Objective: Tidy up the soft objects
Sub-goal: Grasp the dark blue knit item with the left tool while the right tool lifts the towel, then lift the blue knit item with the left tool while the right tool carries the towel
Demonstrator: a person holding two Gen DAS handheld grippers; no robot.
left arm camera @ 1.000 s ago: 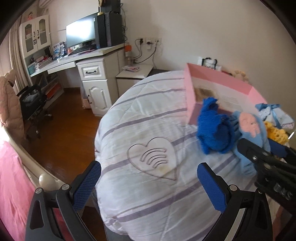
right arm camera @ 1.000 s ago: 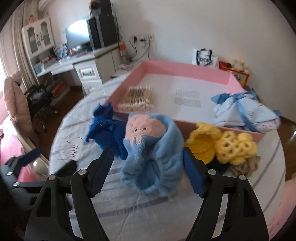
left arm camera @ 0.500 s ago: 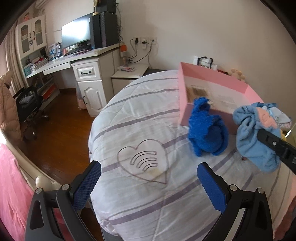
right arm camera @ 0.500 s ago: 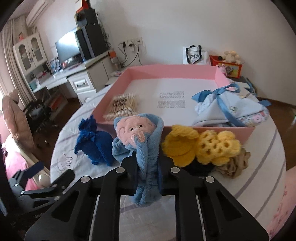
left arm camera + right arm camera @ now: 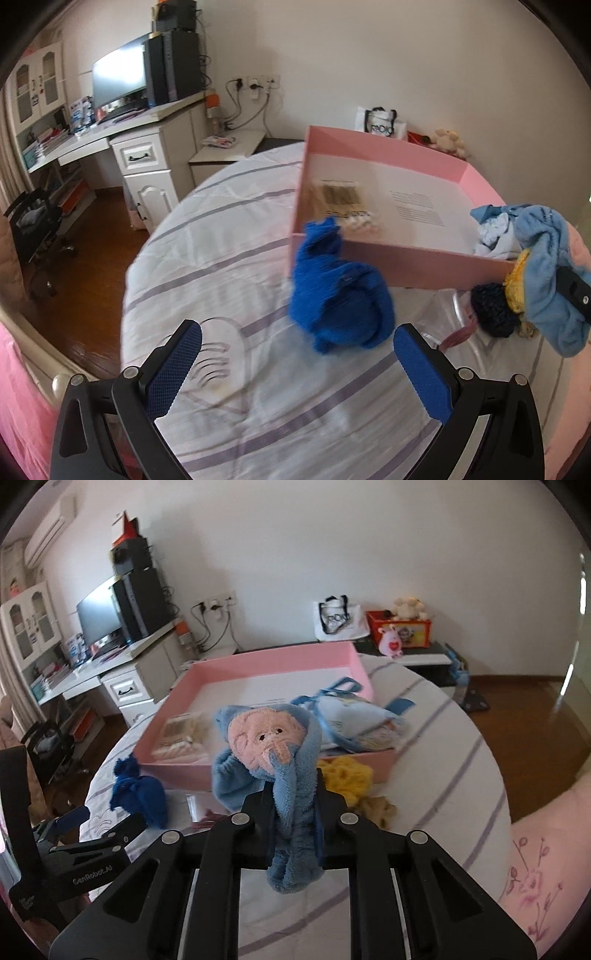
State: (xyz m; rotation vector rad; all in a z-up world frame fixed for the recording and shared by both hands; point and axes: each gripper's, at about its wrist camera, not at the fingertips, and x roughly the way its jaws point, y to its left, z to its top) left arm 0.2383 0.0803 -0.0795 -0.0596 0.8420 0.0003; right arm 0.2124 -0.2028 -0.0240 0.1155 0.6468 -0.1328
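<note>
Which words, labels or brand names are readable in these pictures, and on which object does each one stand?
"GenRobot.AI": on the black body of the left gripper.
Printed lines on the floor of the pink box: too small to read.
Lettering on the white tote bag: blurred, not readable.
Packages on the desk: too small to read.

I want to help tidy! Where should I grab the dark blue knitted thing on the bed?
Grab the dark blue knitted thing across its rounded bottom lump, coming from above on the near side. The pink box blocks the far side, and its thin top tuft would slip.
</note>
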